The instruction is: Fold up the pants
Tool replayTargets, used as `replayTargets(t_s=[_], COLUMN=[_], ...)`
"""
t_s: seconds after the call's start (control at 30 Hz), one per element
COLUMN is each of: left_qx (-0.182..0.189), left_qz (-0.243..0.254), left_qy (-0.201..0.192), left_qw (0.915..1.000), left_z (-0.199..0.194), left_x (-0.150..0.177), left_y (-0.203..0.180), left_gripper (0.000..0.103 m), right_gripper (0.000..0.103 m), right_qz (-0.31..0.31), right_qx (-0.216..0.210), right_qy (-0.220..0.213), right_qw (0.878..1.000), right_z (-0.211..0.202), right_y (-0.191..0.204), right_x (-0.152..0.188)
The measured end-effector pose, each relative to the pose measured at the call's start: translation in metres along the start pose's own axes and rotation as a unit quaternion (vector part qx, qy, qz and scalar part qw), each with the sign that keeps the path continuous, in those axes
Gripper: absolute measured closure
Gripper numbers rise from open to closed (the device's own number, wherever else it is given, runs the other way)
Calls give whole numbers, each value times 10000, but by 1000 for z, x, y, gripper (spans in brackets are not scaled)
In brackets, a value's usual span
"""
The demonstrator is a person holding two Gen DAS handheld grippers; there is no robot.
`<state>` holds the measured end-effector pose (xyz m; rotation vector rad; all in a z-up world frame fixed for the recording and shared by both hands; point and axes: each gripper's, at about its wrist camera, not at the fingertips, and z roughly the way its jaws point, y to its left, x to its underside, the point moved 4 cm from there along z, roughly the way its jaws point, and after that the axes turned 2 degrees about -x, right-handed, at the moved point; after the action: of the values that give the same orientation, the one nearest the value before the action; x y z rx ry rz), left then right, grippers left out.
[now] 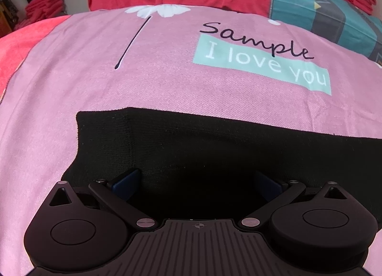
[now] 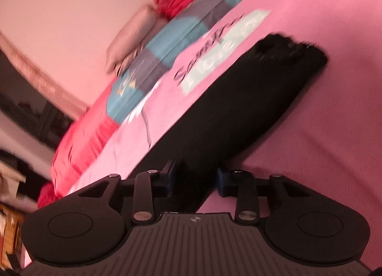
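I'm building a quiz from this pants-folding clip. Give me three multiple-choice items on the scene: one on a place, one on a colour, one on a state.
1. What do the pants lie on?
A. a pink blanket
B. a wooden floor
C. a glass desk

2. What colour are the pants?
A. white
B. black
C. yellow

3. How does the left gripper stand?
A. shut on a pillow
B. out of view
C. open over the pants

Answers:
1 A, pink blanket borders the pants on every visible side.
2 B, the cloth reads black in both views.
3 C, its fingers stand wide apart with black cloth between them.
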<state>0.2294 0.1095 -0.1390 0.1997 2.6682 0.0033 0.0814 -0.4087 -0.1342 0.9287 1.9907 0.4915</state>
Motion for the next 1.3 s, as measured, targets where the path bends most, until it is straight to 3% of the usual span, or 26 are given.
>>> replayTargets(t_s=[0.07,0.13,0.17,0.2,0.23,0.3,0.4,0.47,0.5,0.57,0.63,0.7,0.77,0.83,0.87,0.9,0.97,1.03,1.1,1.13,1.17,1.23,1.3], left_qx=[-23,-39,-42,-40,-36,-38,-19,350,355,142,14,77,184,307,348,403,538,661,638,568,472,403,416], left_qz=[-18,-19,-16,-15,-13,-6,4,9,109,405,523,504,471,420,387,346,248,189,249,298,332,378,443], left_qy=[-1,8,13,16,14,7,49,65,35,-4,-45,-28,51,104,112,114,52,-33,-71,-65,-27,10,-60], left_qw=[10000,10000,10000,10000,10000,10000,10000,9994,9993,9991,9986,9987,9987,9986,9986,9985,9982,9976,9976,9979,9983,9985,9981], left_z=[0,1,0,0,0,0,-2,-4,-5,-4,-2,-2,-3,-6,-8,-10,-18,-26,-28,-26,-22,-15,-16], left_x=[0,-1,-1,-1,-1,-1,-1,2,3,6,8,7,4,1,0,0,0,1,2,3,4,7,10], left_y=[-1,-1,-1,-1,-1,-1,-3,-9,-15,-29,-33,-30,-27,-23,-20,-17,-12,-7,-4,-3,-2,1,2], left_gripper=[0,0,0,0,0,0,0,0,0,0,0,0,0,0,0,0,0,0,0,0,0,0,0], right_gripper=[39,43,54,75,79,82,86,86,86,86,86,75,66,54,44,39,39,41,43,43,43,44,46], right_qz=[-124,-117,-85,61,326,577,203,326,281,126,92,240,515,1271,1573,1588,1158,606,-196,-698,-1263,-2224,-2721], right_qx=[-101,-149,-141,-81,-39,-92,55,-74,63,523,337,345,673,980,1233,1493,1859,1481,745,358,-62,-907,-1491], right_qy=[12,-78,-171,-262,-296,-302,-117,-568,-637,-197,-209,-299,-630,-948,-1157,-1327,-1477,-1301,-555,-148,238,782,1047], right_qw=[9999,9998,9997,9996,9990,9978,9997,9978,9976,9984,9992,9987,9944,9825,9730,9669,9645,9785,9955,9968,9917,9676,9449], right_z=[10,21,28,34,38,39,25,2,-1,16,18,13,0,-20,-33,-46,-67,-72,-57,-47,-38,-21,-2], right_y=[7,6,3,-4,-10,-12,-3,-10,-16,-33,-39,-40,-49,-66,-71,-69,-51,-19,33,63,97,159,206], right_x=[-4,-14,-20,-26,-29,-28,-39,-57,-59,-54,-54,-60,-68,-70,-67,-63,-51,-26,10,31,54,98,133])
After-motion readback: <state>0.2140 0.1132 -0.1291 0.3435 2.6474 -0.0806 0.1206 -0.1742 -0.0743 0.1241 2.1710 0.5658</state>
